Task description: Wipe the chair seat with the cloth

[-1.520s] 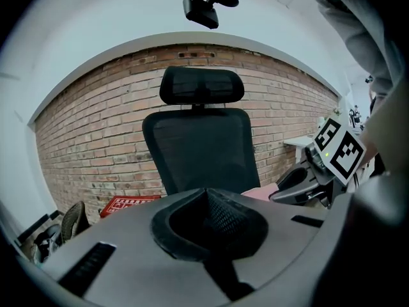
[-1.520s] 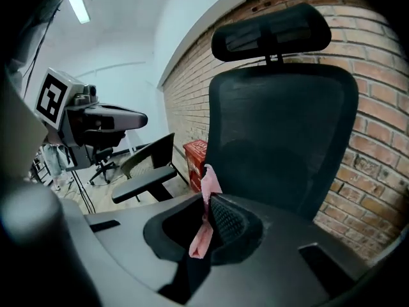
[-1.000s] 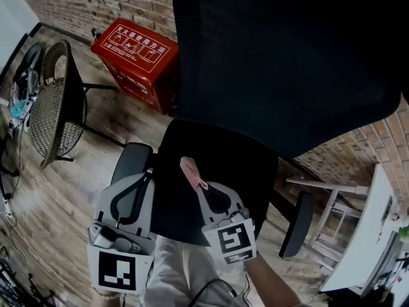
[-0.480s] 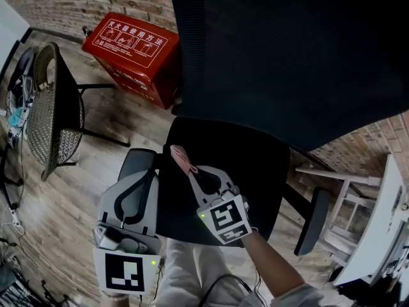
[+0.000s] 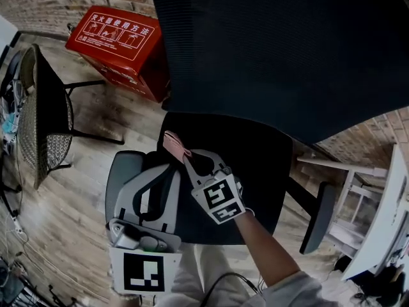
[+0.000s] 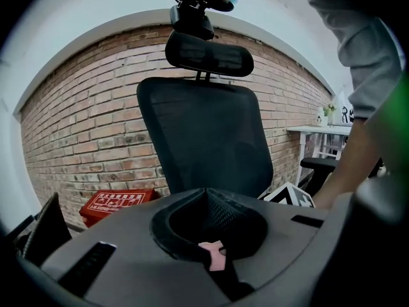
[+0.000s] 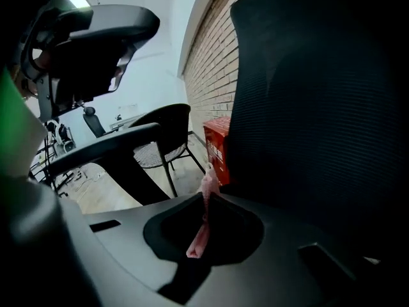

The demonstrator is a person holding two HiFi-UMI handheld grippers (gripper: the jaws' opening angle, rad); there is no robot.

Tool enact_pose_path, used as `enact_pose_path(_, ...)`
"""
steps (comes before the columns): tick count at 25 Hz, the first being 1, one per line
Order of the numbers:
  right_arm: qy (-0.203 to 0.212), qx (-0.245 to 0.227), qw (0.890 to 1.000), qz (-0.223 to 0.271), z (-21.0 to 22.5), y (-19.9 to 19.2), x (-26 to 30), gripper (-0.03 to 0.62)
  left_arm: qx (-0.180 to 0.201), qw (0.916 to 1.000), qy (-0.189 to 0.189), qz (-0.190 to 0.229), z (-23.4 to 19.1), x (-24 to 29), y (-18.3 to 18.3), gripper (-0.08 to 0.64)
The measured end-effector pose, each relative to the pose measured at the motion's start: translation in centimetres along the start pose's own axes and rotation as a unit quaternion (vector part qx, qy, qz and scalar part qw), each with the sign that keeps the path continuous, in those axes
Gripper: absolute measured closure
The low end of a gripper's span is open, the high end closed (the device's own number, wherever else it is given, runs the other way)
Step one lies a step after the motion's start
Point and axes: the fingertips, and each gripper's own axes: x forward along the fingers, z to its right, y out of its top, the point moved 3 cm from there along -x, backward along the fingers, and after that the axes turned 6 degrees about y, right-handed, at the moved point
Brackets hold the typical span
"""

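My right gripper [image 5: 184, 158] is squeezed tight on the pink cloth [image 5: 172, 144]; the cloth is a thin strip that sticks out past the jaw tips, and it points the same way the jaws do — away from me and a bit to the left. It sits at the left back corner of the chair seat [image 5: 249, 165], close under the chair back [image 5: 275, 56]; I cannot tell if it is touching the seat or just over it. Nearly all the bare seat lies to the right of the cloth and nearer to me; so I think the wipe has to go down first, then sideways to the right, with the strip lying across the way it moves. My left gripper [image 6: 204, 194] has its jaws together; a small pink bit [image 6: 214, 256] shows low in the gap and I cannot tell what it is. That gripper hangs by the grey armrest [image 5: 118, 174], off the seat — the right one is the one to use.
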Motion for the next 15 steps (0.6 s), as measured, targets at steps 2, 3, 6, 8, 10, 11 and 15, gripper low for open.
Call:
enact_pose_path(2,-0.006,0.008,1.0,-0.006,1.0,-1.0,0.6,0.543,-0.002,1.0,-0.006,-0.003,0.6,0.6,-0.4,0.541)
enact_pose_path(3,-0.01,0.009,1.0,-0.01,1.5,-1.5,0.9,0.543,-0.003,0.9999,-0.008,-0.005,0.8,0.9,-0.6,0.541)
enact_pose_path(6,-0.027,0.016,0.999,-0.019,3.1,-2.8,1.6,0.543,0.002,0.9998,-0.018,-0.008,1.5,1.7,-1.2,0.541)
enact_pose_path(8,-0.043,0.024,0.998,-0.024,4.2,-3.6,1.9,0.543,0.003,0.9997,-0.023,-0.009,1.8,2.1,-1.6,0.541)
enact_pose_path(10,-0.06,0.03,0.997,-0.03,5.3,-4.3,2.0,0.543,0.008,0.9995,-0.028,-0.009,2.2,2.5,-1.9,0.541)
enact_pose_path(11,-0.068,0.034,0.997,-0.032,5.8,-4.5,2.1,0.543,0.011,0.9994,-0.031,-0.011,2.3,2.7,-2.1,0.541)
enact_pose_path(15,-0.105,0.059,0.992,-0.038,7.9,-5.7,1.5,0.543,0.018,0.9988,-0.043,-0.015,3.1,3.4,-2.6,0.541)
